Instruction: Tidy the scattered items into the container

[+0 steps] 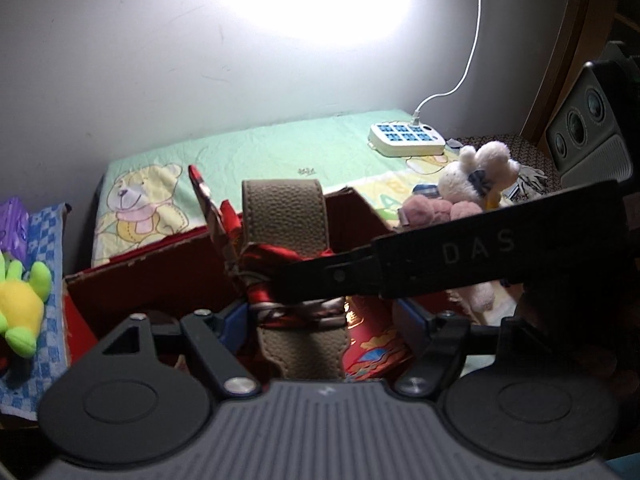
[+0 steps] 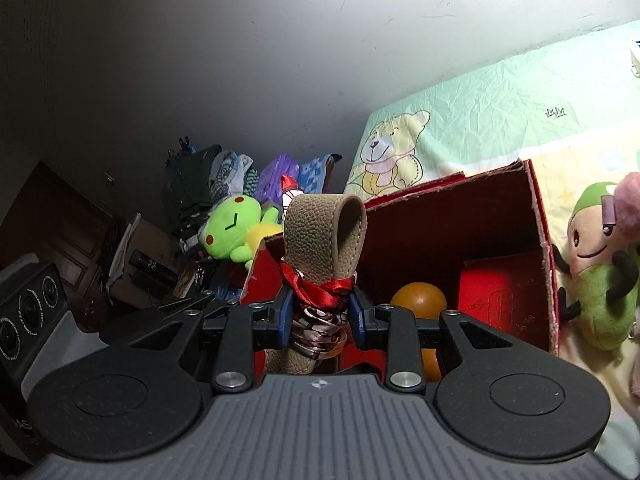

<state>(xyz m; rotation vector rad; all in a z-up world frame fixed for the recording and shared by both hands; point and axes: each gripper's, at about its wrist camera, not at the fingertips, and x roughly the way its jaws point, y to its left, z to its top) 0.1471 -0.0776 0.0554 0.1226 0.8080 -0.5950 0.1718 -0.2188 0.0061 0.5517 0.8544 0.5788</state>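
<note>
Two grippers are working over one red cardboard box (image 2: 472, 216), and the right gripper (image 2: 320, 316) is pinching a tan pebbled-leather strap loop (image 2: 324, 232) wrapped in a red patterned ribbon (image 2: 320, 286), its blue pads pressing the wrapped bundle from both sides. The left gripper (image 1: 320, 314) is standing spread, its pads apart either side of the same strap (image 1: 284, 216) without pressing it. The strap is hovering upright at the near edge of the box. Crossing right in front of the left camera is the black finger of the other gripper, blocking the box's right half. Inside the box, an orange ball (image 2: 418, 300) is peeking out, partly hidden behind the right gripper. Around it on the green teddy-print bedsheet (image 1: 260, 148): a white-and-pink plush bunny (image 1: 476, 176), a white power strip (image 1: 406, 138), and off left a lime-green plush frog (image 2: 236, 232). A green-and-cream plush (image 2: 596, 276) is sitting just beside the box wall, cut off at the frame edge. The pile behind the frog is too dark to make out.
</note>
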